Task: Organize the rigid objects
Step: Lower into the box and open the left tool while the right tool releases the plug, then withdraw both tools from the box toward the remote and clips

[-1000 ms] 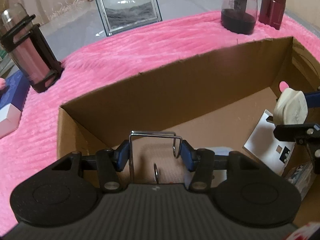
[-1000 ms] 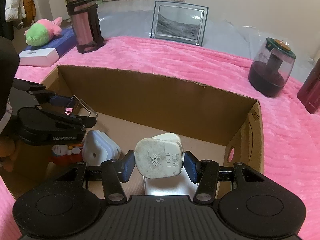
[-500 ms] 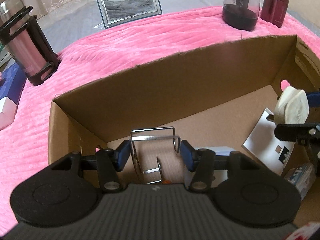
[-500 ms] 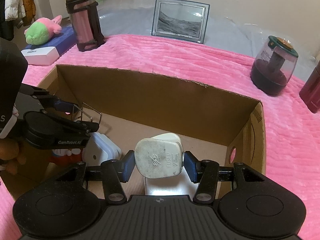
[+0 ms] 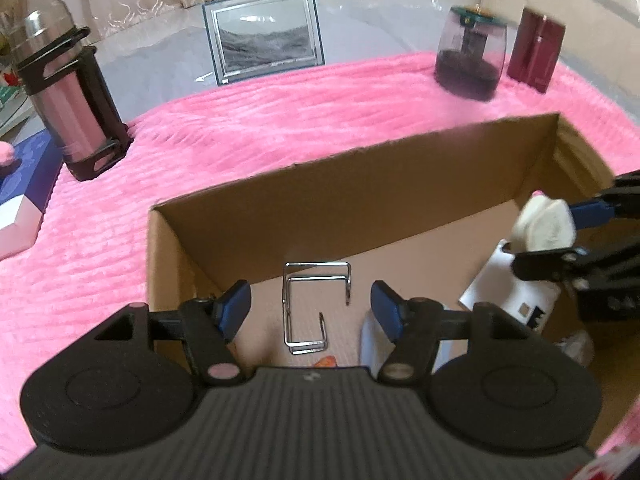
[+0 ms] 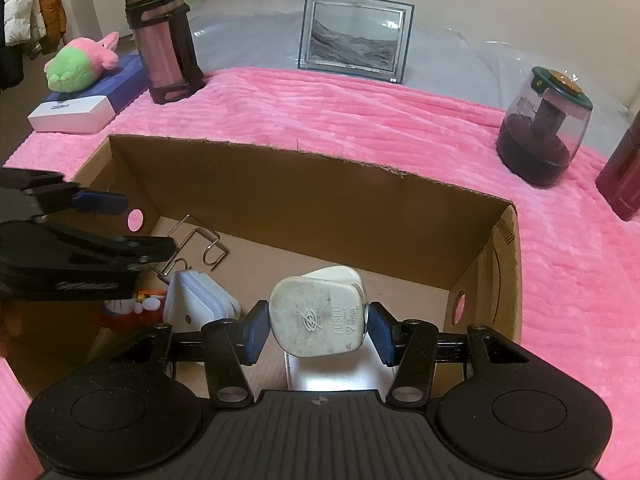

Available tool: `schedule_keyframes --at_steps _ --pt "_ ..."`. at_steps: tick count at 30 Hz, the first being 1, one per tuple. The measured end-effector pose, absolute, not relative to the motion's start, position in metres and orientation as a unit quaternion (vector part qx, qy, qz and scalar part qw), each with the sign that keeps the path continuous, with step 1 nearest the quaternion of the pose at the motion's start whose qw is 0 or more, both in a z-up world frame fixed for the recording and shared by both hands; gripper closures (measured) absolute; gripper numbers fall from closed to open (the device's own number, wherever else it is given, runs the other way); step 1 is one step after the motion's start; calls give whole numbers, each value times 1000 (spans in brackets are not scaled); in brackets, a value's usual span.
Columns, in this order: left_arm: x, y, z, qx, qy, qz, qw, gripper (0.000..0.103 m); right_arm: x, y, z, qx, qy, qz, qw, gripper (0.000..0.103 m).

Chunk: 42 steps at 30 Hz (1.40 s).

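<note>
The left gripper (image 5: 311,307) is spread open above the bent chrome wire hook (image 5: 314,307), which lies on the floor of the brown cardboard box (image 5: 360,200). Lift it straight up, clear of the white charger block (image 6: 198,304) just beside. The right gripper (image 6: 318,330) clamps the white fused plug (image 6: 318,322); lower it onto bare floor.

A pink blanket (image 6: 360,120) covers the surface. A framed landscape photo (image 6: 354,38) stands upright at its far edge. A pink plush toy (image 6: 80,64) rests on a blue box (image 6: 120,80), beside a white box (image 6: 70,114).
</note>
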<state>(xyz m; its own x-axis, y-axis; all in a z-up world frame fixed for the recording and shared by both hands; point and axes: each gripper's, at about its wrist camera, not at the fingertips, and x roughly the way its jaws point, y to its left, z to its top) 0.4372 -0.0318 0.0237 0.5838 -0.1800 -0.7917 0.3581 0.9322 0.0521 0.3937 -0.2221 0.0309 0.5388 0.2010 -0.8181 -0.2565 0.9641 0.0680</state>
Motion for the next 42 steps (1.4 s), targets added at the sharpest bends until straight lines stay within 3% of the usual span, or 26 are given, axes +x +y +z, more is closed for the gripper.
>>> schedule_keyframes --at_steps 6,16,42 --pt "418 -11 42 75 403 -158 899 35 405 -220 27 -28 474 124 871 54" --pt "400 5 61 58 358 -149 920 13 427 -209 13 -38 505 119 854 53" --pt "392 24 52 42 353 -147 923 13 445 -191 9 -56 509 112 851 53"
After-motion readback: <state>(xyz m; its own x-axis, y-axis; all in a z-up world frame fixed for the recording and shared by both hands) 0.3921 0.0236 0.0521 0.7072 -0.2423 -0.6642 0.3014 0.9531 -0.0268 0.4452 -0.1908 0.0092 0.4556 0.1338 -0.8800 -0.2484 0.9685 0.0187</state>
